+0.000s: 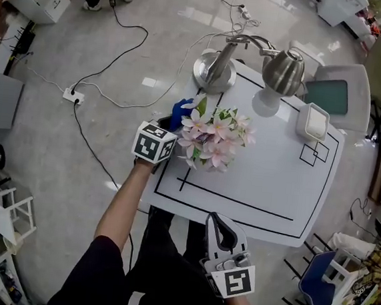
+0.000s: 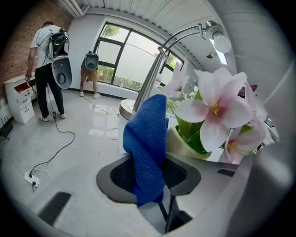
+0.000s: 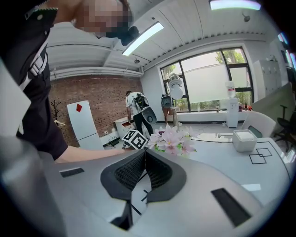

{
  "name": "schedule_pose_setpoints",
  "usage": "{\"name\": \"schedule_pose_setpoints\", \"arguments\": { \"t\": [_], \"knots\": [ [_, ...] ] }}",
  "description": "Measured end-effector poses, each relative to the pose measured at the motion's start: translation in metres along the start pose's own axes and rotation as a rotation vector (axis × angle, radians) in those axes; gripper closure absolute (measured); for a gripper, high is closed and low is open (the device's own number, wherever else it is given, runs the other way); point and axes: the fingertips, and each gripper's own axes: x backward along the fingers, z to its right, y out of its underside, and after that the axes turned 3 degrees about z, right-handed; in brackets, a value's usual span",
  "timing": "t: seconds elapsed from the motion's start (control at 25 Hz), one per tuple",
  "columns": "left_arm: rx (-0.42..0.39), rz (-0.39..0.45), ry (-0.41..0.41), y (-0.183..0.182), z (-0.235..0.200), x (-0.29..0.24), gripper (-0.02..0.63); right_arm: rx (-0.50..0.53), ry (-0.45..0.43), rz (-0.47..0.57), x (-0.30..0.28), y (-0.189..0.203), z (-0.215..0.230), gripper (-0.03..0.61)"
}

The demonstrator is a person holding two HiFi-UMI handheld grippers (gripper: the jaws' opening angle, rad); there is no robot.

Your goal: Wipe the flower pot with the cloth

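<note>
The white worktop [image 1: 254, 188] carries a black outline, and everything on it sits at its far and left parts. The near middle is bare. A two-headed lamp [image 1: 215, 67] stands at the far-left corner.

Just nearer than the lamp's base, close to the left edge, is the pot [image 2: 182, 144]. It holds green leaves and pink flowers [image 1: 212, 137], which spread wide enough to hide it from the head view. Only the left gripper view shows its pale rim, below the blooms. That likely explains the low sideways approach: the wall can be reached only from under the petals.

A shallow white box [image 1: 312, 121] lies at the far-right side, well apart from the pot. Nothing shows in it.

The blue cloth [image 2: 148, 143] is pinched by its lower end in the left tool [image 2: 149, 172], whose jaws are clamped on it. The rest of the cloth stands up past the jaws as a loose fold, so fabric rather than plastic would meet the pot. The fold is at the pot's left side, by the rim. I cannot tell whether it touches.

The right tool [image 3: 143, 166] has its jaws closed on nothing. It is held low over the person's lap, off the worktop's near edge, probably to stay clear of the wiping.
</note>
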Motion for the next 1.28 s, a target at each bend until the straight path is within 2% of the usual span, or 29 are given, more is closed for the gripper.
{"name": "schedule_pose_setpoints", "arguments": {
  "t": [0.16,0.36,1.0,1.16,1.28],
  "knots": [
    [0.038,-0.021,0.017,0.009,0.002,0.005,0.474,-0.021,0.002,-0.003,-0.004,0.001,0.002,0.571],
    [0.046,-0.041,0.036,0.023,0.012,0.015,0.474,-0.029,-0.011,0.005,-0.006,-0.001,-0.001,0.571],
    [0.167,-0.082,0.136,0.071,0.065,0.036,0.474,-0.055,-0.003,0.032,0.010,-0.003,-0.013,0.571],
    [0.173,-0.113,0.181,0.089,0.088,0.044,0.474,-0.051,0.018,0.055,0.016,-0.007,-0.018,0.571],
    [0.152,-0.103,0.201,0.105,0.110,0.062,0.474,-0.052,0.056,0.099,0.020,-0.015,-0.021,0.571]
  ]
}}
